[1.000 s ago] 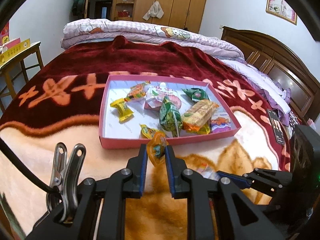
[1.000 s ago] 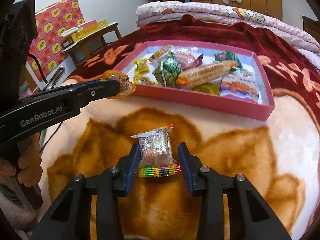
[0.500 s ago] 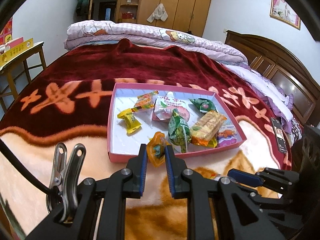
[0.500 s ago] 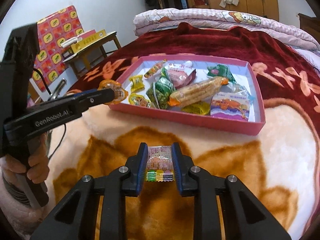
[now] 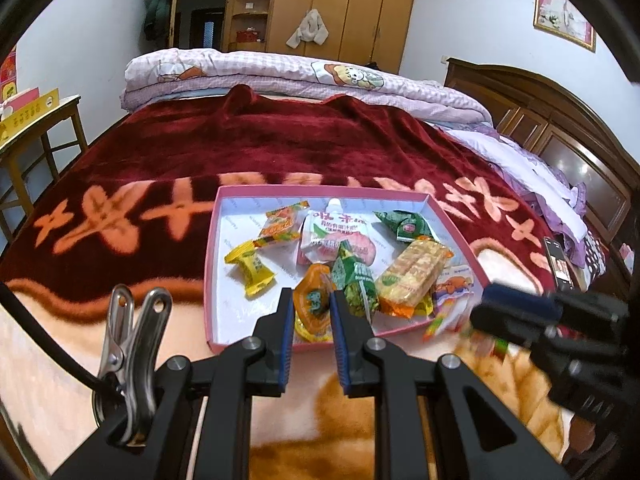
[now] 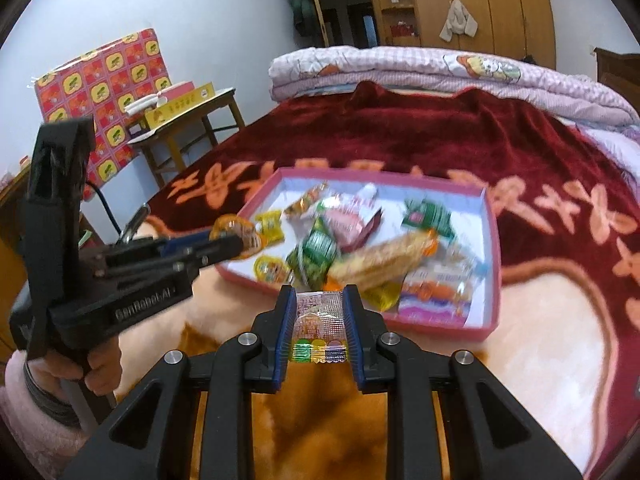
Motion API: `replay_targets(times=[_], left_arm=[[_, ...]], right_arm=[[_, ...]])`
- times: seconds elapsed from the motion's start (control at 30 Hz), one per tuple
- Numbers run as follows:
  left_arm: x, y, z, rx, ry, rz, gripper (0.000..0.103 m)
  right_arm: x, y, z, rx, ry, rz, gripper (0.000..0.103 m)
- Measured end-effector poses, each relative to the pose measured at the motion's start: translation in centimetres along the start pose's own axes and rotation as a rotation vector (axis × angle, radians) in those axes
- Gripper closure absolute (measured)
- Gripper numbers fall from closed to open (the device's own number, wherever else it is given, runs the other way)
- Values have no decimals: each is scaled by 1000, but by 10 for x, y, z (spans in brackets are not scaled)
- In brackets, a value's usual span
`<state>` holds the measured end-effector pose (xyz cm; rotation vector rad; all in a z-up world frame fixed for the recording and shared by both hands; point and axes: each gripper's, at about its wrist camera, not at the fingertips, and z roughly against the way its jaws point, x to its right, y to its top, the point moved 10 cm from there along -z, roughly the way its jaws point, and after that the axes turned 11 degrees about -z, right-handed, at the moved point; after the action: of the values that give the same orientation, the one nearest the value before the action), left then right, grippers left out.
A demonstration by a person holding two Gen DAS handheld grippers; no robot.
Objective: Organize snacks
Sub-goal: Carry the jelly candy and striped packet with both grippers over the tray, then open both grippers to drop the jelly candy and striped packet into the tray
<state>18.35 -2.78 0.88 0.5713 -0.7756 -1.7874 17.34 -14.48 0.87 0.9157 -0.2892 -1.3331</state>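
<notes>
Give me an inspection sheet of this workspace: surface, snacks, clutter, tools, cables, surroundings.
Surface: a bed covered by a red and cream blanket.
Job's things: a pink tray lies on the blanket, holding mixed wrapped snacks, among them a yellow candy and a long cracker pack.
Clutter: a phone lies on the blanket at the right edge.
Tools: left tool shut on an orange jelly cup; right tool shut on a clear snack packet.
Cables: a black cable runs beside a metal clip on the left tool.
Surroundings: folded quilt, wooden wardrobe, small side table.
</notes>
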Motion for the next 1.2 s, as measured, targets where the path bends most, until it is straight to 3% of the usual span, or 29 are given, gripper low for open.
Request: replay_targets(times=[0.3,0.77,0.87,0.97,1.03,1.1,1.2], left_arm=[[0,7,-26,-29,-1,-6,85],[-10,9,-65,-80,24,6,84],[-10,8,-67,-83,24,7,84],[-10,9,-66,-77,19,16,84],[-9,9,-64,-75,14,16,75],[-8,10,-62,-73,14,18,66],[-8,11,-56,-71,30,23,62]], right_arm=[[14,43,-22,51,-41,4,78],[42,45,-73,32,-79,-50,77],[42,46,-71,34,-70,-59,72],[42,48,-66,49,-65,-73,59],[41,49,-63,56,-59,-79,49],[39,49,-59,62,-56,-84,47],[36,49,-52,72,-52,-89,47]])
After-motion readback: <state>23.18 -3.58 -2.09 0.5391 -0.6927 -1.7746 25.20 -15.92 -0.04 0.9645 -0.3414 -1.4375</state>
